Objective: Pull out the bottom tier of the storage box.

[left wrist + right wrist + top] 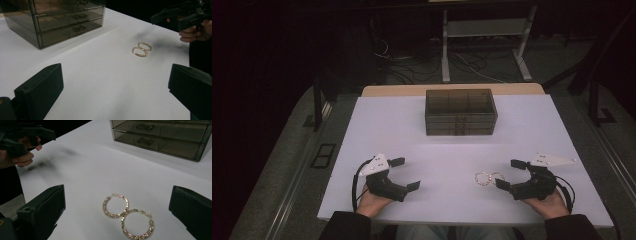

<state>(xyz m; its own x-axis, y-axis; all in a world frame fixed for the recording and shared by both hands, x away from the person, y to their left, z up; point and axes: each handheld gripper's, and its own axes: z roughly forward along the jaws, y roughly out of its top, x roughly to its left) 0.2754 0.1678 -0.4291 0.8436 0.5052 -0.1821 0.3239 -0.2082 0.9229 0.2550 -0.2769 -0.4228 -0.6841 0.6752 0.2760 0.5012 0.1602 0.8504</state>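
- Two gold hoop earrings (489,178) lie flat on the white table (452,150), near its front edge and right of centre; their rims touch or slightly overlap, and both are studded with small glittering stones.
- In the right gripper view the same pair of earrings (127,217) lies on the table between the two black jaws, nearer the camera than the box, and neither jaw touches them.
- The right gripper (511,173), held in the person's right hand (546,202), sits just right of the earrings with its jaws spread wide and nothing in them.
- The left gripper (404,173), held in the left hand (373,203), rests near the front left of the table, well apart from the earrings; its jaws also stand wide open and hold nothing.
- One smoky transparent drawer box (461,112) stands at the far middle of the table, well apart from both grippers.
- From the left gripper view the drawer box (57,20) shows three stacked drawers, each with a small ornate handle, all pushed in.
- In that view the earrings (142,49) lie out ahead on the bare table.
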